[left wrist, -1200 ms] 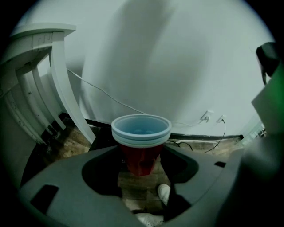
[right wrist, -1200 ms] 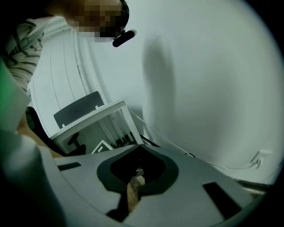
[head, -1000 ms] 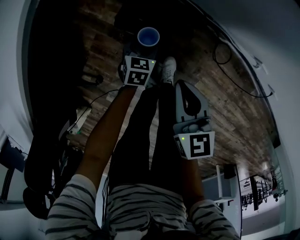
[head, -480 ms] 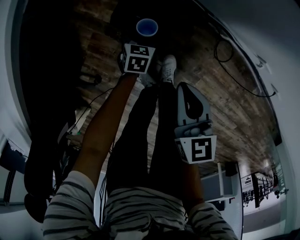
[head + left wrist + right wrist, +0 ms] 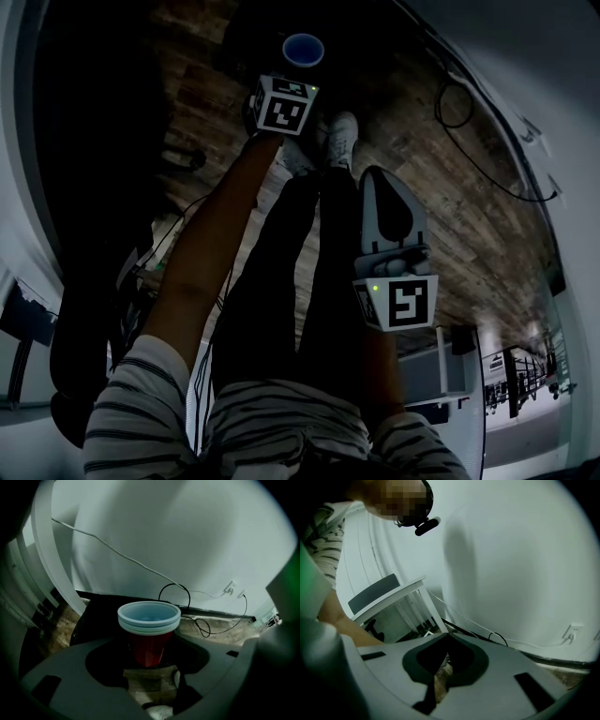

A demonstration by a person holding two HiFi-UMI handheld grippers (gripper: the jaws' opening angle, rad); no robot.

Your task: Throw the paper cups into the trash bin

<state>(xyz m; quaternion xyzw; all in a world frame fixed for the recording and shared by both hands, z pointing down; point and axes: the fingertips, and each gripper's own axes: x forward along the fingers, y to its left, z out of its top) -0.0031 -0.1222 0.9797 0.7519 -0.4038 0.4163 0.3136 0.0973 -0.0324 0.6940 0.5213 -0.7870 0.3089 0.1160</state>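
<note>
L fingers (image 5: 70, 672): spread wide, clamped on either side of a nested stack of cups (image 5: 149, 620). Cups are red outside, pale blue inside, upright, mouth up.
Cups pos.: held clear of the wood floor (image 5: 459, 216), btwn the fingertips of the L gripper (image 5: 150, 656). In head view they're at the top, just beyond the marker cube (image 5: 284, 105).
Behind cups: dark shape (image 5: 93, 620) low against the white wall (image 5: 187, 536); can't tell what it is.
R fingers (image 5: 511, 667): closed tip to tip, nothing btwn them; a sliver of floor shows thru the gap.
R gripper (image 5: 443, 641): beside the person's R thigh in head view, well apart from the cups.
L forearm (image 5: 206, 253): bare, stretched fwd to the L gripper.
Shoes (image 5: 339, 139): white, on the floor, just beside the marker cube in head view.
Wall detail: sockets (image 5: 230, 588) low down; black cable (image 5: 174, 595) looped on the floor by the skirting.
Clothing: striped shirt (image 5: 281, 422), dark trousers (image 5: 281, 281).
</note>
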